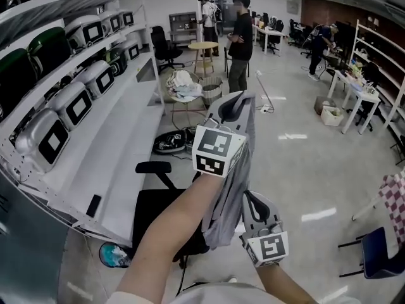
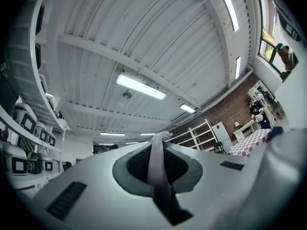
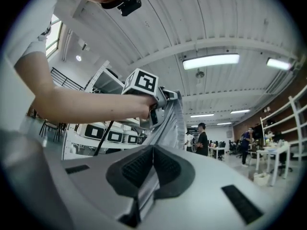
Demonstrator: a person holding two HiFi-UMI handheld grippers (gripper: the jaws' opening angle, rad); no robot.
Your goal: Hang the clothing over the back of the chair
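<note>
A grey garment hangs stretched between my two grippers. My left gripper is raised high and shut on the garment's top edge; a strip of the cloth runs between its pads. Lower and nearer me, my right gripper is shut on another part of the cloth, which rises from its jaws toward the left gripper. A black office chair with an armrest stands under and left of the hanging garment. The garment does not touch the chair.
A white shelf rack holding several appliances runs along the left. Beyond are a robot vacuum on the floor, a round chair with piled clothes, and standing people. A blue chair sits at lower right.
</note>
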